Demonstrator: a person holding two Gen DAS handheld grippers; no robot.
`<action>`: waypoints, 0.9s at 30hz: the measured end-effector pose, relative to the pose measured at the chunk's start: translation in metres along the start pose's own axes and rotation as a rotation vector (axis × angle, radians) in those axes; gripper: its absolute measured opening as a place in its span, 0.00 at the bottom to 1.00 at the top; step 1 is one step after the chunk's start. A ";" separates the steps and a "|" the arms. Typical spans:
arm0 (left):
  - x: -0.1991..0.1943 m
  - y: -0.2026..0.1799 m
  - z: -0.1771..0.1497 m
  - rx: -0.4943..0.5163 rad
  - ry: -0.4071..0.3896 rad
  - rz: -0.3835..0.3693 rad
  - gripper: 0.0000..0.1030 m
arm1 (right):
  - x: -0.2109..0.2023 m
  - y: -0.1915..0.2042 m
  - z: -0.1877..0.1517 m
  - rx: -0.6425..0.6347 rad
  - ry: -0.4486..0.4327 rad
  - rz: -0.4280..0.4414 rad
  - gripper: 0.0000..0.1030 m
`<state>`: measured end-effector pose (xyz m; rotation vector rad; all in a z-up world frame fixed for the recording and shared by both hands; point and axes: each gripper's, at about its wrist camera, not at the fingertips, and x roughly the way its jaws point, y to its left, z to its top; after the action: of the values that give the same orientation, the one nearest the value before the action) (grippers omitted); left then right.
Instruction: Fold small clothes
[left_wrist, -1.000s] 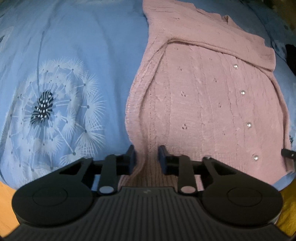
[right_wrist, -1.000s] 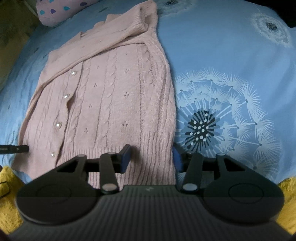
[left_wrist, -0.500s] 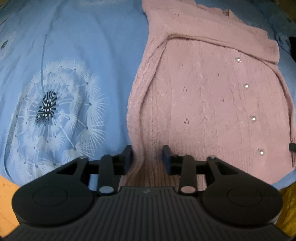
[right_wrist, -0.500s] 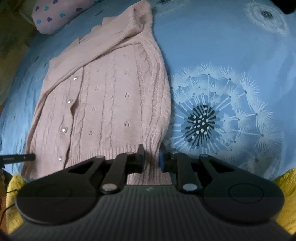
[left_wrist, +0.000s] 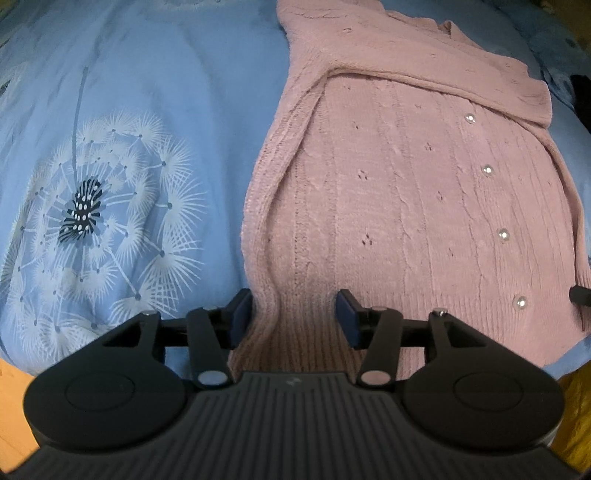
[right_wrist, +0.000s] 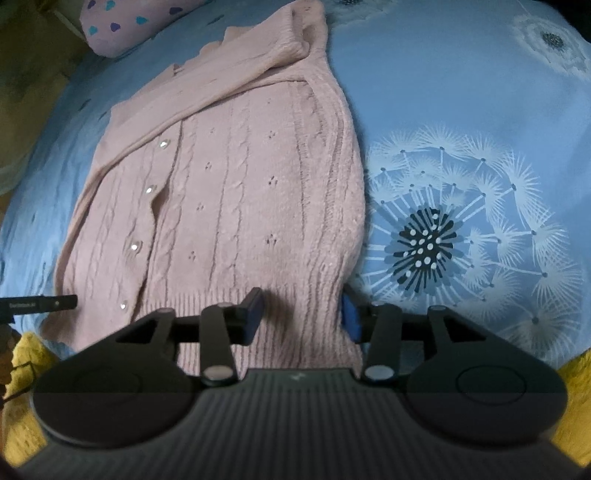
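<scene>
One blue dandelion bedsheet (left_wrist: 147, 92) carries the pink knit cardigan (left_wrist: 406, 206), lying flat. Soft, limp, stretchy; grip the ribbed hem corners. Left gripper (left_wrist: 295, 317) and right gripper (right_wrist: 301, 314) straddle the hem, jaws apart, holding nothing.

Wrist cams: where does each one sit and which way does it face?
Left wrist: sits on the left gripper, facing forward over the pink cardigan's hem at its left corner; its open fingers show.
Right wrist: sits on the right gripper, facing forward over the hem's right corner; its open fingers show.
Shared: the cardigan and the blue dandelion bedsheet.
</scene>
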<state>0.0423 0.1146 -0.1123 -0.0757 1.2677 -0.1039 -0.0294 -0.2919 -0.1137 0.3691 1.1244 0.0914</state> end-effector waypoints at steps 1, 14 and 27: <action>0.000 -0.002 -0.001 0.008 -0.001 -0.001 0.51 | 0.001 0.001 -0.001 -0.003 -0.001 0.000 0.45; -0.006 -0.001 -0.009 -0.058 0.014 -0.029 0.41 | -0.004 -0.012 -0.004 0.051 0.016 0.036 0.27; -0.026 0.006 -0.005 -0.124 -0.036 -0.161 0.18 | -0.023 -0.010 0.002 0.063 -0.029 0.109 0.16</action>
<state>0.0296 0.1236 -0.0896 -0.2852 1.2304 -0.1617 -0.0386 -0.3079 -0.0964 0.4862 1.0800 0.1461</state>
